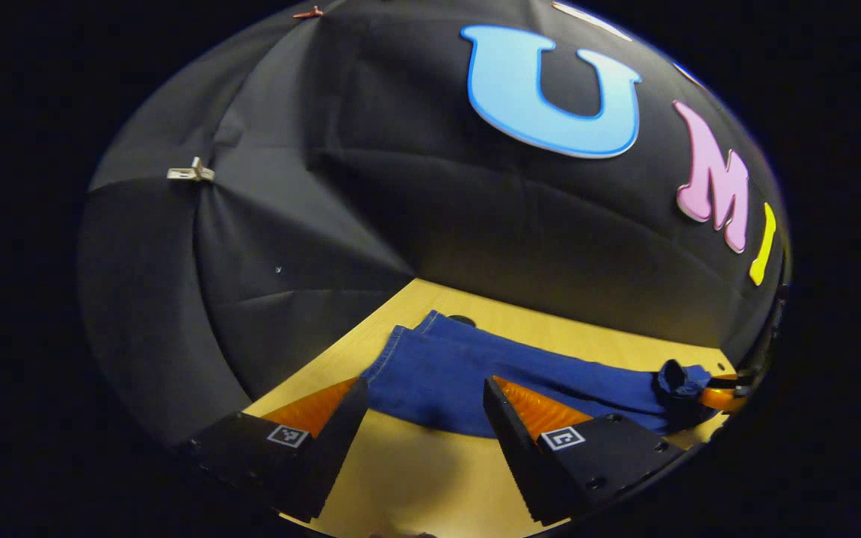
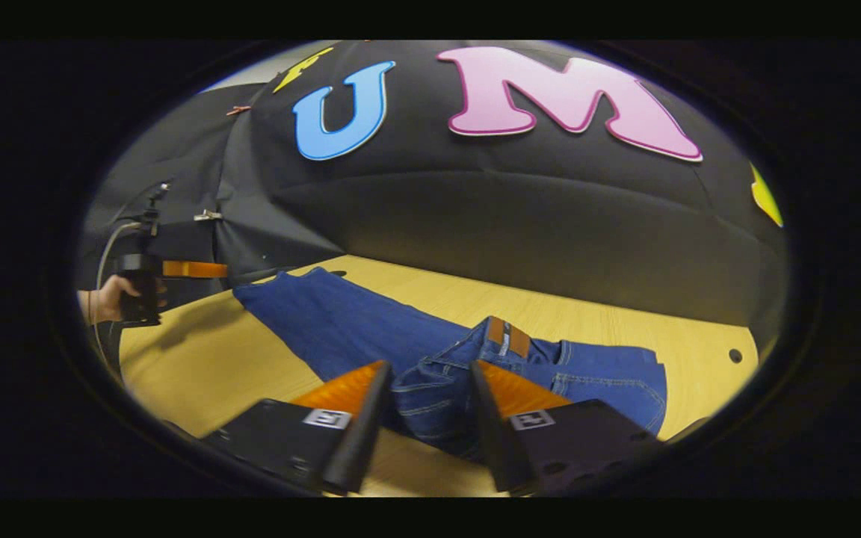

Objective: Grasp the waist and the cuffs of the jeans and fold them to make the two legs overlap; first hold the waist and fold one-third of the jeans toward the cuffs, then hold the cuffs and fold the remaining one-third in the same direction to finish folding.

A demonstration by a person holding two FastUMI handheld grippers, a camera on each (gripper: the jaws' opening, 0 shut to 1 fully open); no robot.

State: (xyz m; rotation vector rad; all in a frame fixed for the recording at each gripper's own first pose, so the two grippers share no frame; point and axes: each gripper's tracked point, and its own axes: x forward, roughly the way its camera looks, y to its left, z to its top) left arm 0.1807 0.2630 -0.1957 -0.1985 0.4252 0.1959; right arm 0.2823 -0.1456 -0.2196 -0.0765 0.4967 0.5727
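Blue jeans (image 1: 460, 373) lie stretched across the wooden table (image 1: 415, 478), cuffs toward the left and waist toward the right in the left gripper view. My left gripper (image 1: 424, 396) is open, hovering just short of the near edge of the legs, with nothing between its fingers. In the right gripper view the waist (image 2: 430, 381), with its brown patch (image 2: 509, 336), is bunched between the fingers of my right gripper (image 2: 428, 385), which is shut on it. The right gripper (image 1: 726, 392) also appears at the far right of the left gripper view, with a lifted wad of denim (image 1: 677, 377).
The black cloth wall (image 1: 475, 224) closes off the back of the table, with metal clips (image 1: 191, 173) on it. A hand (image 2: 105, 299) holds the left gripper (image 2: 206, 270) above the cuff end (image 2: 281, 288). A small hole (image 2: 735, 356) marks the tabletop.
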